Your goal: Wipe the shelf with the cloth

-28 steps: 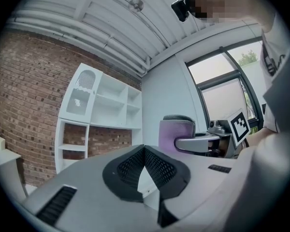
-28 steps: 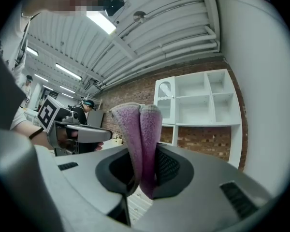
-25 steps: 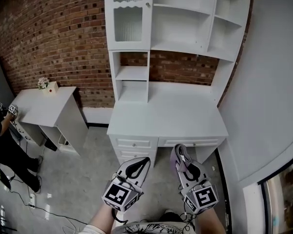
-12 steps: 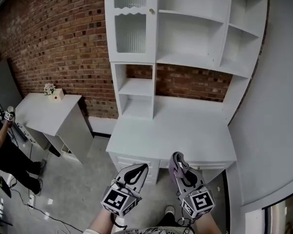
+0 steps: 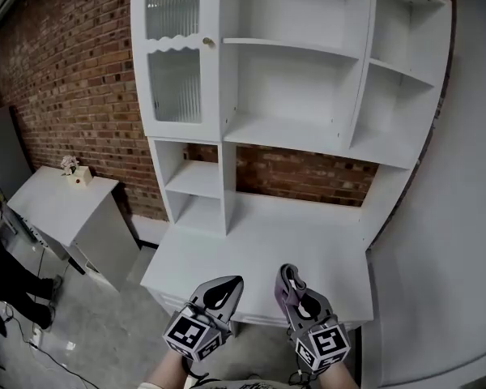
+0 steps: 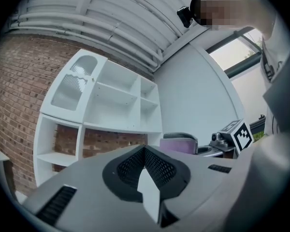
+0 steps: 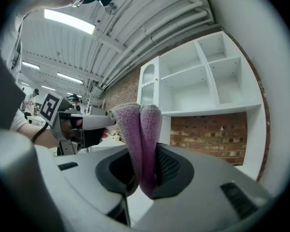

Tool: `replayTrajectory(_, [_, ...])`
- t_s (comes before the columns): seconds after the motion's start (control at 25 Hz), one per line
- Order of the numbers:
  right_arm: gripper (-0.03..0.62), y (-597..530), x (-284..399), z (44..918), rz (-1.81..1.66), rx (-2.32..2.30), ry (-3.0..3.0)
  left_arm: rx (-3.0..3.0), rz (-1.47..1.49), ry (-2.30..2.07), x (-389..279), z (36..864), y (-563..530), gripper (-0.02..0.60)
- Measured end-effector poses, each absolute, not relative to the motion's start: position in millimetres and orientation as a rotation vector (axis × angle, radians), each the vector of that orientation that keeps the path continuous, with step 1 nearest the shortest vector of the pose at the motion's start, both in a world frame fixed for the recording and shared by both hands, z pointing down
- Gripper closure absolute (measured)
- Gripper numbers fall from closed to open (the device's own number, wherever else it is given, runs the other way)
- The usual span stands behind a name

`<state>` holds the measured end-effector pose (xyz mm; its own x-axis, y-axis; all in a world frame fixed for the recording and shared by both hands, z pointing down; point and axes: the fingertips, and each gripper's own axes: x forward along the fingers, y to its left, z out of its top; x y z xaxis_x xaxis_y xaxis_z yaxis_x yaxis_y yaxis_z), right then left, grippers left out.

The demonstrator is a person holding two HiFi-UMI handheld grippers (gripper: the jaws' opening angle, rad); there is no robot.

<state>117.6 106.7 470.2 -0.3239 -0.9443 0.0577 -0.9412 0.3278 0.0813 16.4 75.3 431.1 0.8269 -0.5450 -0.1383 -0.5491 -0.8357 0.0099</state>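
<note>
A tall white shelf unit (image 5: 285, 133) stands on a white desk top (image 5: 259, 254) against a brick wall. Both grippers hang low in the head view, over the desk's front edge and apart from the shelves. My right gripper (image 5: 288, 285) is shut on a folded purple cloth (image 7: 141, 139), which sticks up between its jaws. My left gripper (image 5: 223, 288) is shut with nothing in it. In the left gripper view its jaws (image 6: 145, 151) meet, and the cloth (image 6: 178, 143) shows beside them.
A glass-fronted cabinet door (image 5: 175, 53) fills the unit's upper left. A low white side cabinet (image 5: 61, 209) with a small flower box (image 5: 75, 173) stands left of the desk. A person (image 5: 2, 275) is at the far left edge. A plain white wall (image 5: 462, 217) closes the right side.
The view has come closer and tilted up, so the shelf unit looms larger. Both grippers now sit over the desk's front edge instead of over the floor. Their grip is unchanged.
</note>
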Motion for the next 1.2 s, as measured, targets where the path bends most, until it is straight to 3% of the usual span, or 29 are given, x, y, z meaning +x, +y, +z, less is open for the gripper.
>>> replayTrajectory(0.44, [0.516, 14, 193, 471, -0.008, 1.806, -2.419, -2.985, 0.153, 0.941, 63, 448, -27, 0.568])
replayTrajectory(1.2, [0.517, -242, 148, 321, -0.206, 1.872, -2.396, -2.817, 0.226, 0.961, 17, 352, -250, 0.568])
